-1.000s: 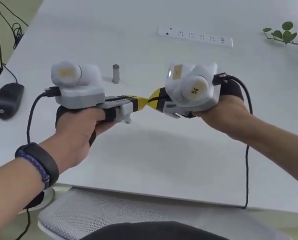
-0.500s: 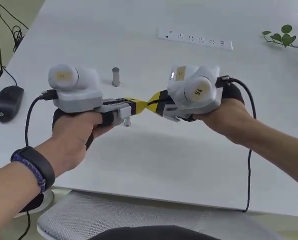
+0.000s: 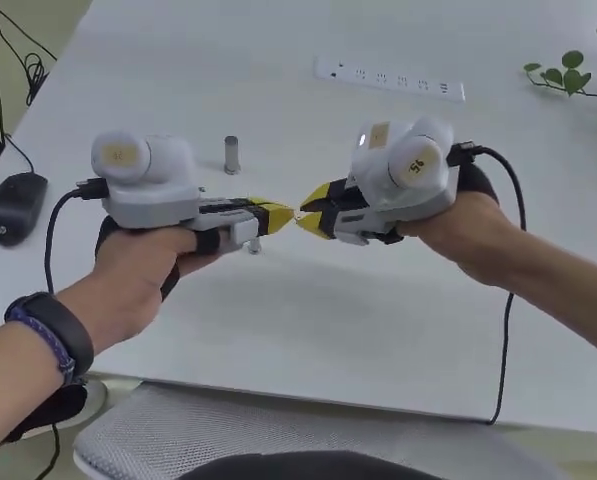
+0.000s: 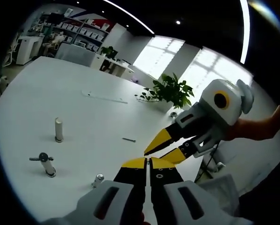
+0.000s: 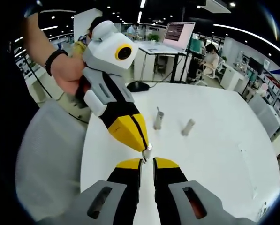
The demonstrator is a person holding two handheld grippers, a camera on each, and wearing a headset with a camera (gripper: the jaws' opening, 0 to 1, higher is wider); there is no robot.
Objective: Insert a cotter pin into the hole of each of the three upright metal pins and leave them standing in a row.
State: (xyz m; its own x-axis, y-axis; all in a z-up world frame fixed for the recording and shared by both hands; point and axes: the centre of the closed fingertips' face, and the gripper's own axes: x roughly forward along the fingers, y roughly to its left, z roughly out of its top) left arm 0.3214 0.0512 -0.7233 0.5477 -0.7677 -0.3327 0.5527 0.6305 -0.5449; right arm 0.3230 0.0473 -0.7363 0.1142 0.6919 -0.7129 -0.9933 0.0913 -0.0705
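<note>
Left gripper view is showing left gripper point(image 4: 149, 164) fingers closed, right gripper point(image 4: 154, 156) fingers slightly apart, meeting tip to tip, probably for a handover. Three metal pins point(image 4: 58, 130) are standing lower left; a loose cotter pin point(image 4: 128, 139) is lying mid-frame.

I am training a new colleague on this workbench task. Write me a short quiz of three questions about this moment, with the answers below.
1. True or false: the fingers of the left gripper are shut together.
2. In the left gripper view, how many metal pins are on the table? A) one B) three C) five
3. Fill in: in the head view, a long white ____ lies at the far side of the table.

Key: 1 true. 2 B. 3 power strip.
</note>
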